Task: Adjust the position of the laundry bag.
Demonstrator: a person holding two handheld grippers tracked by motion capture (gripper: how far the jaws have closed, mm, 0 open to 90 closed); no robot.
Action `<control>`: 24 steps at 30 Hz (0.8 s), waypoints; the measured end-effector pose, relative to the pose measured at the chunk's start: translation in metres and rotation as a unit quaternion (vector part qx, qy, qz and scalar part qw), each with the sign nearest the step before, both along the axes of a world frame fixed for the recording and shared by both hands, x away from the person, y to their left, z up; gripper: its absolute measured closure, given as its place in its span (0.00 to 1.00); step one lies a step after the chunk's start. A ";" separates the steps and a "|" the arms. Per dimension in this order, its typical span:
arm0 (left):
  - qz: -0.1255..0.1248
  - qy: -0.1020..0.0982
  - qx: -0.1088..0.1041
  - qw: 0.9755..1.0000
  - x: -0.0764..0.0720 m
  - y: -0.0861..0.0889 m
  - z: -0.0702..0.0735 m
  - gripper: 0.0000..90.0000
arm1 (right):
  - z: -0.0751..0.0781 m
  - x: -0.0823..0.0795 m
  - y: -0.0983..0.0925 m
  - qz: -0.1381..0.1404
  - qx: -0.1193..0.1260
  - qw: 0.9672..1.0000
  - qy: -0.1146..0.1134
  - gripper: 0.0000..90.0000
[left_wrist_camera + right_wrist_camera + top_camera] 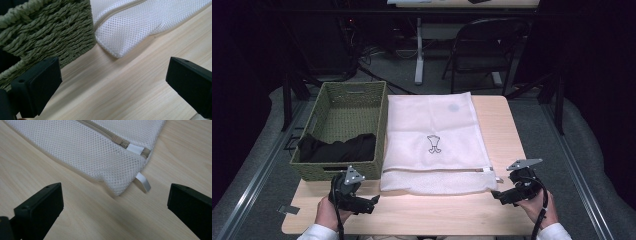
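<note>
White mesh laundry bag, flat at worktop centre, zipper at six o'clock; both tongs, left and right, gaping empty; best pinch the near corners squarely.

The mesh bag is showing white, finely perforated cloth; the basket, at nine o'clock of it, is looking rough, woven green fibre; the table is appearing pale, matt wood.
</note>
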State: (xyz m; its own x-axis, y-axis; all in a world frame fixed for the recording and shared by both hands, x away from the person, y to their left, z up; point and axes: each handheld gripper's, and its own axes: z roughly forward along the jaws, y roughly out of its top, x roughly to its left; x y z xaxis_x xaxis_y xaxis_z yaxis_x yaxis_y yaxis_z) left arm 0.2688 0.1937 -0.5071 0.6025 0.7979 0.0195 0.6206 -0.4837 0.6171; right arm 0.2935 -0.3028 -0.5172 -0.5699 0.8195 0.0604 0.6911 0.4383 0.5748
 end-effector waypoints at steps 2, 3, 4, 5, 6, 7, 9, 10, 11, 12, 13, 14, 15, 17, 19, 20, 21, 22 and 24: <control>-0.002 -0.001 0.001 1.000 0.001 -0.002 -0.001 0.00 | -0.001 0.000 0.000 0.006 0.000 1.000 0.003 0.00; -0.003 0.003 0.004 1.000 0.002 -0.004 -0.001 0.00 | -0.001 0.000 0.001 0.004 0.003 1.000 0.004 0.00; -0.003 0.003 0.004 1.000 0.002 -0.004 -0.001 0.00 | -0.001 -0.001 0.001 0.008 0.000 1.000 0.005 0.00; -0.005 0.009 0.006 1.000 0.002 -0.005 -0.002 0.00 | -0.001 -0.001 0.002 0.007 -0.001 1.000 0.007 0.00; -0.006 0.009 0.010 1.000 0.002 -0.006 -0.003 0.00 | -0.002 -0.001 0.002 0.007 0.000 1.000 0.013 0.01; -0.007 0.011 0.012 1.000 0.003 -0.007 -0.004 0.00 | -0.002 -0.001 0.002 0.008 0.000 1.000 0.013 0.01; -0.011 0.014 0.015 1.000 0.003 -0.007 -0.004 0.00 | -0.001 0.000 0.003 0.013 -0.002 1.000 0.009 0.02; -0.009 0.013 0.016 1.000 0.002 -0.008 -0.004 0.00 | -0.001 0.000 0.004 0.015 0.000 1.000 0.009 0.02; -0.007 0.011 0.016 1.000 0.002 -0.009 -0.004 0.00 | -0.002 0.000 0.004 0.013 -0.002 1.000 0.009 0.02; -0.010 0.011 0.019 1.000 0.002 -0.010 -0.004 0.00 | -0.002 0.000 0.004 0.010 -0.002 1.000 0.011 0.02; -0.012 0.013 0.018 1.000 0.002 -0.010 -0.005 0.00 | -0.001 0.000 0.004 0.005 -0.001 1.000 0.009 0.03; -0.014 0.014 0.017 1.000 0.003 -0.011 -0.005 0.00 | -0.001 0.000 0.004 0.005 0.002 1.000 0.006 0.03; -0.016 0.016 0.017 1.000 0.003 -0.012 -0.005 0.00 | 0.000 0.001 0.005 0.005 0.011 1.000 0.007 0.03; -0.019 0.015 0.015 1.000 0.004 -0.014 -0.006 0.00 | 0.000 0.002 0.006 0.009 0.015 1.000 0.006 0.05; -0.029 0.021 0.019 0.999 0.005 -0.021 -0.008 0.01 | -0.001 0.006 0.012 0.013 0.013 1.000 0.009 0.08; -0.036 0.024 0.020 0.999 0.005 -0.024 -0.009 0.02 | -0.001 0.008 0.013 0.016 0.014 1.000 0.011 0.10; -0.042 0.020 0.025 0.999 0.004 -0.028 -0.010 0.02 | -0.002 0.010 0.014 0.017 0.013 1.000 0.011 0.12; -0.048 0.019 0.031 0.998 0.004 -0.031 -0.011 0.02 | -0.003 0.012 0.016 0.016 0.008 1.000 0.011 0.13; -0.053 0.023 0.027 0.998 0.005 -0.034 -0.012 0.03 | -0.004 0.017 0.018 0.020 0.002 1.000 0.013 0.15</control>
State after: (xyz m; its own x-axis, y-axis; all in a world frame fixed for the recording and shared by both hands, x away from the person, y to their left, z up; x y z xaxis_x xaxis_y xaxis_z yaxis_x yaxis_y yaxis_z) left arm 0.2737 0.1601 -0.5192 0.6844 0.7284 0.0322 0.5910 -0.5800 0.5607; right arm 0.3103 -0.2850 -0.5214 -0.5997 0.7963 0.0787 0.6878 0.4627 0.5593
